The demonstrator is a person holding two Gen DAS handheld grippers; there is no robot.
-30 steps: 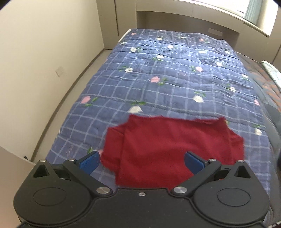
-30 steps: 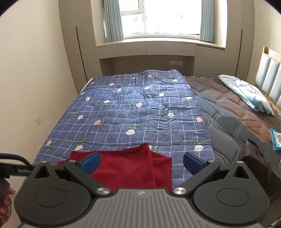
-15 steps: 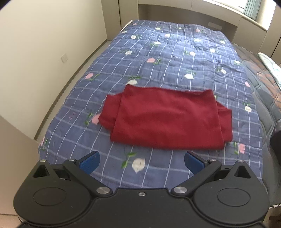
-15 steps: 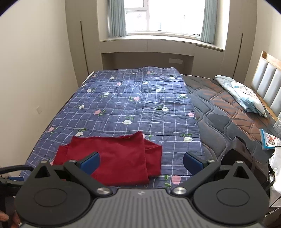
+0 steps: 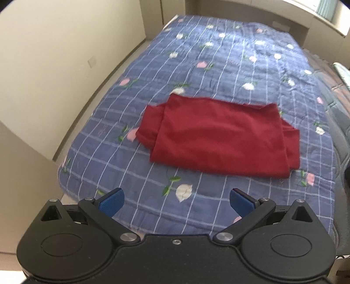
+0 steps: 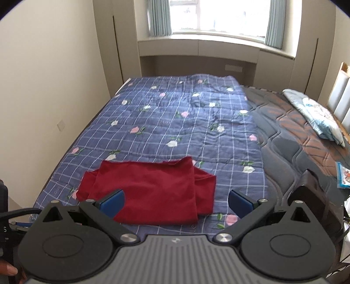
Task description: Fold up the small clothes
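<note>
- The red garment [image 5: 221, 139] lies folded flat on the near end of the blue floral quilt [image 5: 218, 65], sleeves tucked under at left and right.
- It looks light, soft and limp; a corner or folded edge would be best to pinch.
- The left hand-held gripper [image 5: 176, 200] and right hand-held gripper [image 6: 175, 202] hang released and empty, apart from the cloth.
- The bed [image 6: 284, 139] fills a pale room below a window [image 6: 218, 15], with a pillow [image 6: 315, 115] far right.
</note>
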